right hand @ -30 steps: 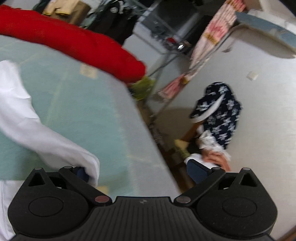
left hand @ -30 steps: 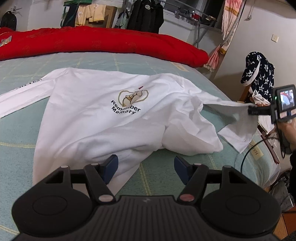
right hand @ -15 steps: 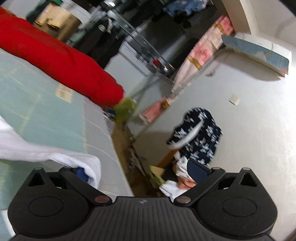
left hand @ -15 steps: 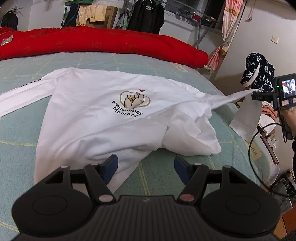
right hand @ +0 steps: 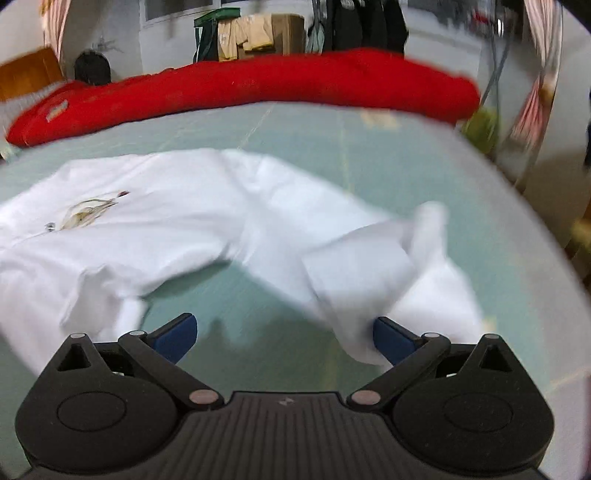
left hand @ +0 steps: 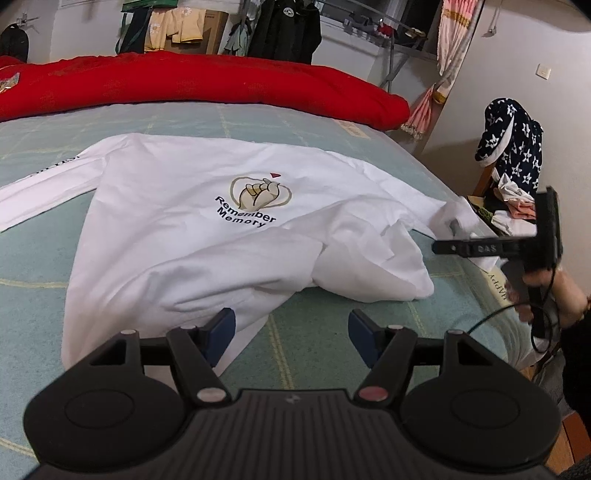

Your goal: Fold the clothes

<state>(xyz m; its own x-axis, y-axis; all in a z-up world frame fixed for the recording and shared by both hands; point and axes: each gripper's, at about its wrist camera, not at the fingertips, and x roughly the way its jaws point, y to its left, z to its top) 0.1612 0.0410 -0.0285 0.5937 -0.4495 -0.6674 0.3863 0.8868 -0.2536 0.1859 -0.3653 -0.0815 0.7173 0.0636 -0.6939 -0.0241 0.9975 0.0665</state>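
A white long-sleeved shirt (left hand: 177, 229) with a "Remember Memory" print lies spread on the green bed (left hand: 314, 343). Low at the shirt's near hem, my left gripper (left hand: 291, 332) is open and holds nothing; its left finger (left hand: 221, 328) overlaps the hem. The shirt's right sleeve (right hand: 369, 266) lies crumpled near the bed's right edge. My right gripper (right hand: 284, 336) stands wide open over it, and the cloth touches its right finger (right hand: 391, 341). In the left wrist view, that right gripper (left hand: 443, 246) is held by a hand beside the sleeve end (left hand: 458, 218). The right wrist view is blurred.
A red quilt (left hand: 203, 81) runs along the far side of the bed. Right of the bed, a chair holds a star-patterned dark garment (left hand: 517, 136) and other clothes. Clothes hang on a rack (left hand: 284, 26) at the back wall. A cable (left hand: 491, 317) trails near the hand.
The right gripper, which held the sleeve stretched out past the bed's right edge, has swung back toward the bed. The sleeve now lies crumpled on the bed. The left gripper has not moved.
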